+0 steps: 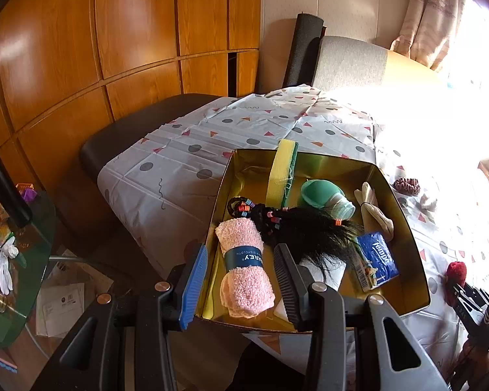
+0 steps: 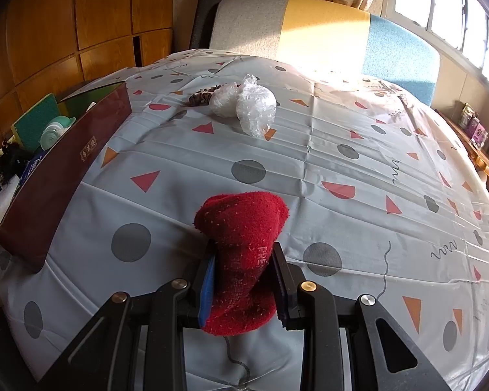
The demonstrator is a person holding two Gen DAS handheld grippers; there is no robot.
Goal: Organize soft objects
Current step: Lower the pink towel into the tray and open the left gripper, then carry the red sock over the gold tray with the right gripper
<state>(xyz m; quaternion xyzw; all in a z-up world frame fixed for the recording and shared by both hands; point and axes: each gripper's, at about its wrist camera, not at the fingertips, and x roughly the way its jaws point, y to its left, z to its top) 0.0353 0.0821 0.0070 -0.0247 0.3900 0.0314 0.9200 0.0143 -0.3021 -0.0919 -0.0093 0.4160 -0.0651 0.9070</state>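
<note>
The right gripper point(image 2: 241, 288) has its fingers point(image 2: 282, 288) pressed narrow on a red sock point(image 2: 241, 254), pinching it at mid-length so the toe end stands up clear of the bench point(image 2: 342, 169). It looks lifted for carrying to the tin box point(image 2: 58, 176) just to the left, where the soft things are being gathered. White lettering is woven into the sock, too blurred to read.

The left gripper point(image 1: 241, 288) hangs over the near edge of that box, its fingers point(image 1: 194, 288) about half open and holding nothing; the rolled pink cloth point(image 1: 246, 267) lies in the box beneath the gap, apparently set down there. Its dark paper band reads "DISHCLOTH" and part of a brand ending in "AREY". Beside it lie a black hairpiece point(image 1: 306, 231) with coloured bands, a yellow and green sponge point(image 1: 282, 172), a green silicone cup point(image 1: 326, 195), a cream glove point(image 1: 375, 208) and a blue pack of tissues point(image 1: 376, 260) marked "Tempo".

Still out on the bench are two crumpled plastic bags point(image 2: 247, 104) and a brown scrunchie point(image 2: 202, 97), touching one another and well apart from the box.
</note>
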